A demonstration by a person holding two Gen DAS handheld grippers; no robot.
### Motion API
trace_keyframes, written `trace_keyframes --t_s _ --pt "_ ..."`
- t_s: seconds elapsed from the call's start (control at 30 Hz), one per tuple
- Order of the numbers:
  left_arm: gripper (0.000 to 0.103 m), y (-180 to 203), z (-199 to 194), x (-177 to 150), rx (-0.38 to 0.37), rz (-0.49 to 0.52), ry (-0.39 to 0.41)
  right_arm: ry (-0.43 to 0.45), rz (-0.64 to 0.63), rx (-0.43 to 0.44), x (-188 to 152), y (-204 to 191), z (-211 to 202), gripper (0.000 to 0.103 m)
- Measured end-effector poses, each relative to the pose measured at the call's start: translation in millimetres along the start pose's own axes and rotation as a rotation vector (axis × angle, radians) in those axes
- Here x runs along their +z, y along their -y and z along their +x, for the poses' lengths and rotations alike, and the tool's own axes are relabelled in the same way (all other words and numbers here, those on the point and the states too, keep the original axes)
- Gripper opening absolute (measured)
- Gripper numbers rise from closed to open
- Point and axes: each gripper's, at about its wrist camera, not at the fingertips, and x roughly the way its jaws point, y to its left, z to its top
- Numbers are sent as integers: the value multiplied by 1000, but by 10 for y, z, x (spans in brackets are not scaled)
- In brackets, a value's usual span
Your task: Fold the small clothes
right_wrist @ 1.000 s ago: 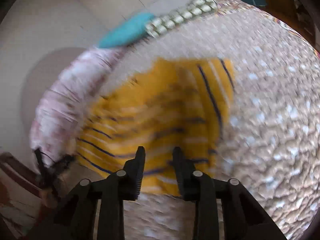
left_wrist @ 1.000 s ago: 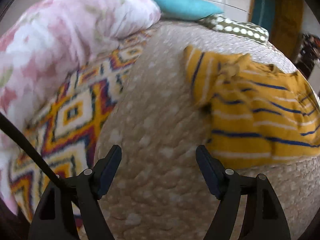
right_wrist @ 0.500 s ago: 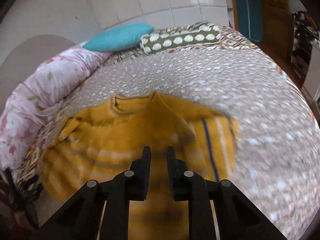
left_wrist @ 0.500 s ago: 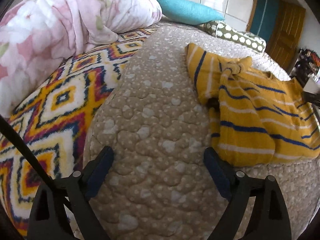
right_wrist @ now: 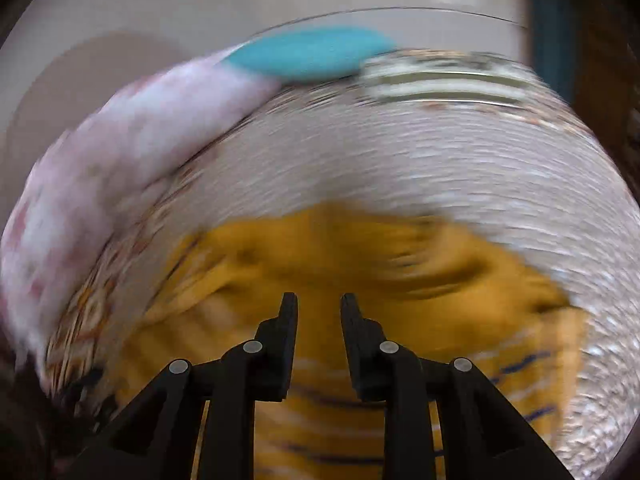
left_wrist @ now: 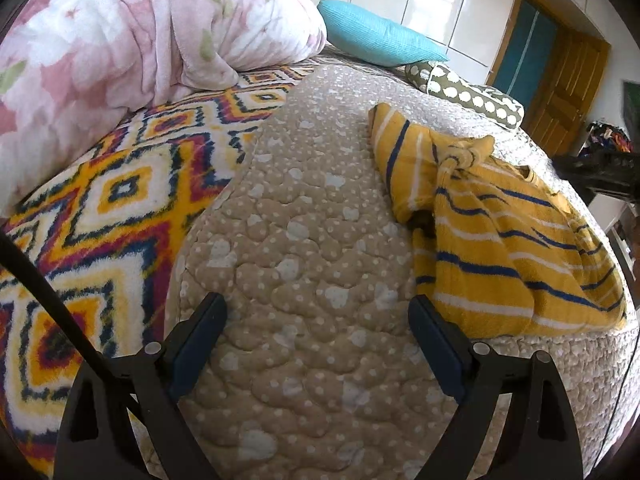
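Beige quilted bed [left_wrist: 304, 240] carries a yellow striped garment [left_wrist: 500, 240] (crumpled), pillows behind

One striped garment [left_wrist: 500, 240], two pillows [left_wrist: 380, 44], one floral comforter [left_wrist: 120, 40], two blankets [left_wrist: 304, 280].

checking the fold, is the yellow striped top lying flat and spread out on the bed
No, the yellow striped top lies bunched and knotted on the quilt.

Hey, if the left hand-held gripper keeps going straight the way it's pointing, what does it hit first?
Most likely the beige quilted bed cover with pale spots. The left hand-held gripper stands wide open and empty over bare quilt. The yellow striped knit garment lies off to its right, probably outside that line, though depth is hard to judge.
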Motion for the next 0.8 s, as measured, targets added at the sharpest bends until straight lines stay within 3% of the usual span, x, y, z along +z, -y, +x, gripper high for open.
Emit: trace_keyframes --t_s 0.2,0.43,0.53,0.67,0.8 --pt "91 -109 -34 -3 -66 -51 23 -104 -189 -58 54 -824 801 26" --pt "91 -185 -54 -8 -112 -88 44 -151 -239 -155 515 -1142 1474 26" --pt "91 -215 -59 -12 -129 -101 50 -162 -270 -216 622 -1231 1639 31" --pt "91 -257 -66 -17 -153 -119 53 -105 -222 -141 674 -1208 1263 32" --pt "91 -314 -80 -18 -187 -140 56 -37 -150 -55 429 -857 467 45"
